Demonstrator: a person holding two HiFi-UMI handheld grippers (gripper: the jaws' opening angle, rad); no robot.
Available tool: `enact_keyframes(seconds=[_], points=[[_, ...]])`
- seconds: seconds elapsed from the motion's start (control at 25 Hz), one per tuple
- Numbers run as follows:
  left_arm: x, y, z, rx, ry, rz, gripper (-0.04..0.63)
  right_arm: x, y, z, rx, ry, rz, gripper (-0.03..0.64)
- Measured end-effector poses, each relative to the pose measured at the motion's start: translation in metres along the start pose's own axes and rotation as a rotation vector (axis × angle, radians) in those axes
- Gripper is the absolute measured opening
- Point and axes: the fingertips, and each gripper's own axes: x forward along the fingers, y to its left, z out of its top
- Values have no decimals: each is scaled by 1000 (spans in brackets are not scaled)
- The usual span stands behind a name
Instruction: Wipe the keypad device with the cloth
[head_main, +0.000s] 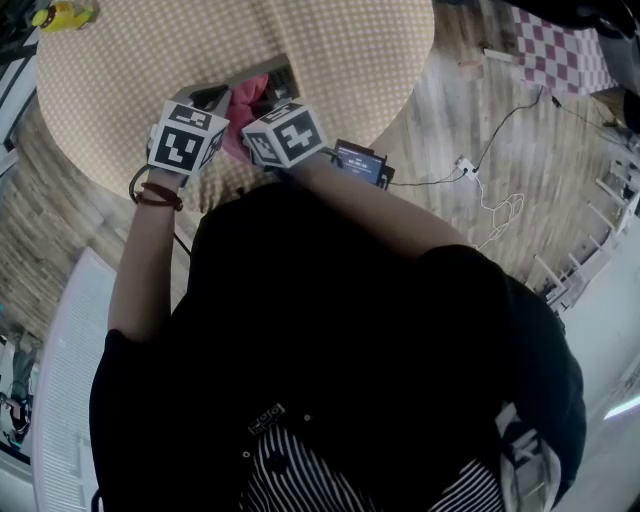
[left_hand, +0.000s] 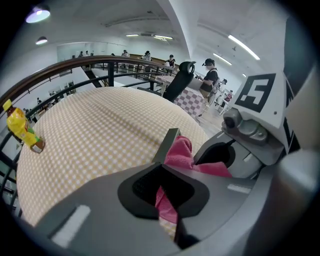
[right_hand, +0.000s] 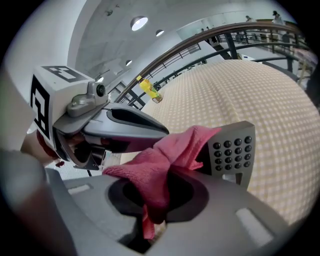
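My right fingers (right_hand: 235, 200) are clenched on the soft pink cloth (right_hand: 165, 155), which is bunched against the light, stiff grey plastic keypad device (right_hand: 232, 150). My left fingers (left_hand: 100, 210) pinch its edge, I think, over the checked table (right_hand: 260, 90).

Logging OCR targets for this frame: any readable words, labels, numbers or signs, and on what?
No text reads clearly.
Keypad: the keys show no legible marks.
Bottle: label too blurred to read.
Screen box: display text too small to read.
Waistband tag: print too small to read.
Cubes: square marker patterns only, no words.
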Motion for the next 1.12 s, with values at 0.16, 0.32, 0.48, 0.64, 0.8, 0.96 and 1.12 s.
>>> enact_keyframes(seconds=[0.16,0.32,0.48,0.64,0.8,0.96,1.12], points=[[4,2,-4,-17,-11,-1,3,9,-5,4,-10,-2,-22,63],[4,2,-3,-4,-3,-3,3,17,-11,9,-4,2,-44,63],[6,-1,-3,23,12,9,3,23,-13,5,4,13,-58,64],[8,-1,-6,28,20,6,3,23,-15,2,17,16,-72,63],[8,1,-4,45,27,15,3,26,-20,-3,29,35,-90,63],[9,0,-4,52,30,21,3,32,-27,-22,42,73,-108,63],[9,0,-3,57,31,26,3,36,-33,-36,94,108,-87,63]])
